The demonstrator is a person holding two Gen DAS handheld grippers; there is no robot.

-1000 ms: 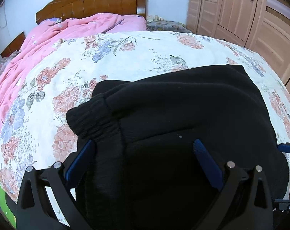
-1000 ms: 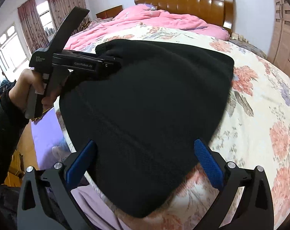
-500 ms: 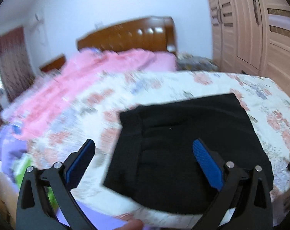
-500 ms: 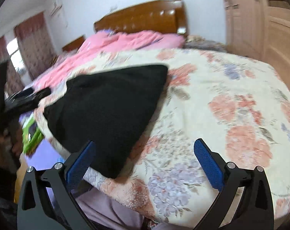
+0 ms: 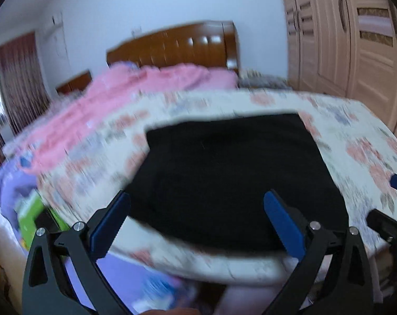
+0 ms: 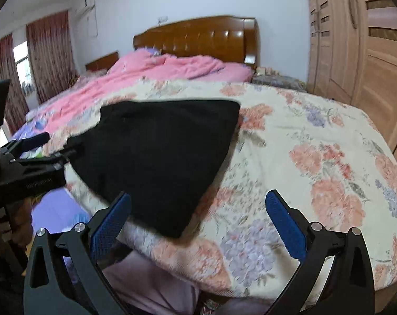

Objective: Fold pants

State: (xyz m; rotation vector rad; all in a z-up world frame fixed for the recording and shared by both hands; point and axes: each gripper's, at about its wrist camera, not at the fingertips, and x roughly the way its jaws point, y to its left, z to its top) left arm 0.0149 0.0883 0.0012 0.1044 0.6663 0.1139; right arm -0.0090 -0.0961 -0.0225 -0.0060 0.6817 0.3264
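Note:
The black pants (image 5: 232, 173) lie folded into a compact block on the floral bedspread (image 5: 363, 152) near the bed's front edge; they also show in the right wrist view (image 6: 159, 155). My left gripper (image 5: 195, 218) is open and empty, held back from the bed's edge in front of the pants. My right gripper (image 6: 198, 218) is open and empty, over the bed's front edge, to the right of the pants. The left gripper also shows at the left of the right wrist view (image 6: 38, 155). The left wrist view is blurred.
A pink quilt (image 6: 151, 76) lies across the far left of the bed before a wooden headboard (image 6: 198, 39). Wardrobe doors (image 6: 361, 52) stand at the right. Purple fabric (image 5: 12, 183) and a green item (image 5: 30, 215) lie at the bed's left side.
Both grippers have pulled back from the pants and away from the bed. The left gripper was over the waistband before; now it is clear of the cloth. The pants stay folded.

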